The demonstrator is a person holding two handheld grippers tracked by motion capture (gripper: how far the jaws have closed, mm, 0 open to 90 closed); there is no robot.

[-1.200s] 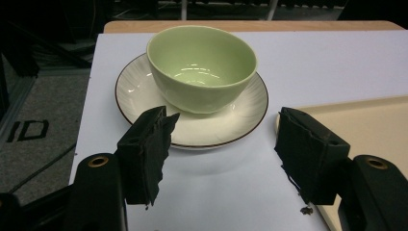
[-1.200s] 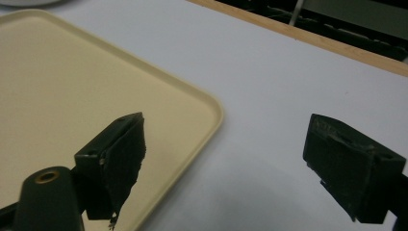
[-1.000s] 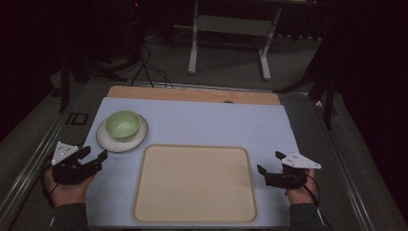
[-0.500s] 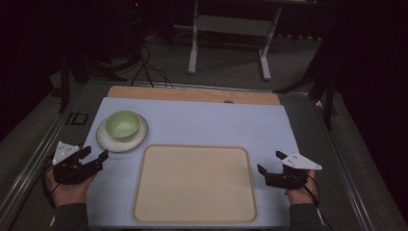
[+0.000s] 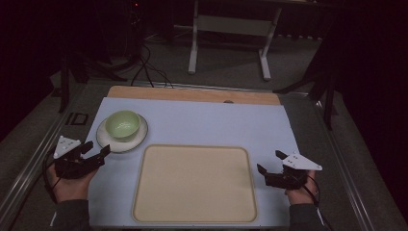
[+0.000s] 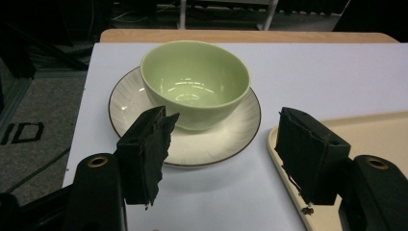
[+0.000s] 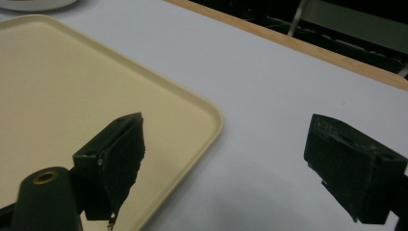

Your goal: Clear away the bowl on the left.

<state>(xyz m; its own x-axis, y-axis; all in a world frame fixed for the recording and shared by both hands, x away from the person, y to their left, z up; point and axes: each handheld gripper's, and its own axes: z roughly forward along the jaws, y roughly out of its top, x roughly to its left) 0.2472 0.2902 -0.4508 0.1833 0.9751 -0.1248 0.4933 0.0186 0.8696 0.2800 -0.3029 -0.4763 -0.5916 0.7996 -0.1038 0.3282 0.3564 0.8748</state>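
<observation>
Left gripper (image 5: 96,153): jaws apart, nothing between them, low over the white mat (image 5: 207,120) at the near left, aimed at the green bowl (image 5: 122,125). Bowl: upright on a white saucer (image 5: 107,140), far left of the mat, just beyond the jaw tips and apart from them; seen close in the left gripper view (image 6: 195,82). Right gripper (image 5: 269,162): jaws apart, holding nothing, near right, just beside the right edge of the beige tray (image 5: 195,183). Tray: flat at the near centre, between both grippers. Wooden table edge (image 5: 192,94): along the far side.
</observation>
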